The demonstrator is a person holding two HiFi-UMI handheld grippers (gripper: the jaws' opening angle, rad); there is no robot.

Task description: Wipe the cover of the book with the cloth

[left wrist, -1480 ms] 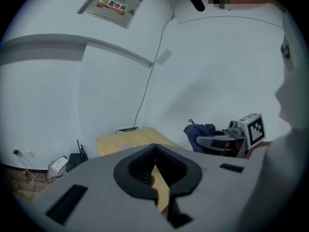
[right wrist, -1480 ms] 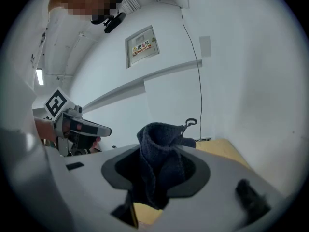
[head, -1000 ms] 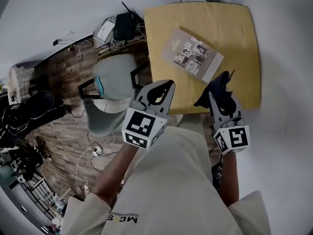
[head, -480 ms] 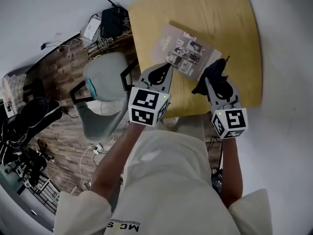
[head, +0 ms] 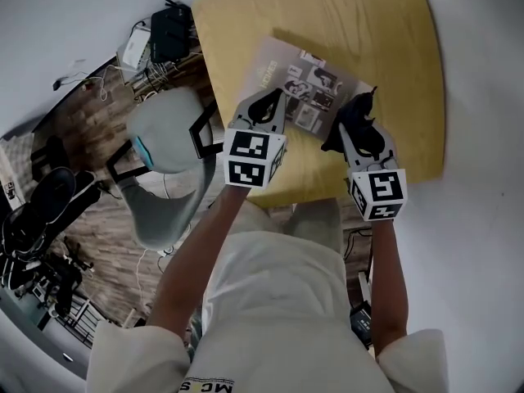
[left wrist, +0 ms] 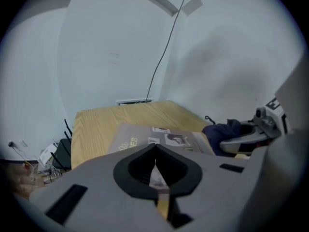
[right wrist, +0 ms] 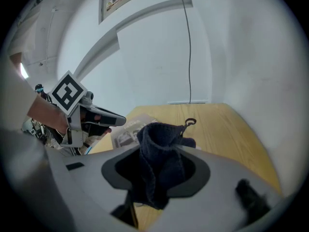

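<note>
The left gripper has its jaws pressed together with nothing between them. Its tip hangs over the near left corner of the book; no view shows whether it touches the cover. From the head view this gripper's body hides that corner and part of the book's near edge.

The right gripper is clamped on a dark blue cloth. The cloth bunches up through the jaws and covers their tips, with a small hanging loop sticking out at the far side. The bundle sits at the book's right edge, and its underside is out of sight.

The book lies flat and turned at an angle on the yellow wooden table, its grey cover showing small pictures and print too small to read. A grey chair stands beside the table's left side, partly cut off by the person's left arm.
</note>
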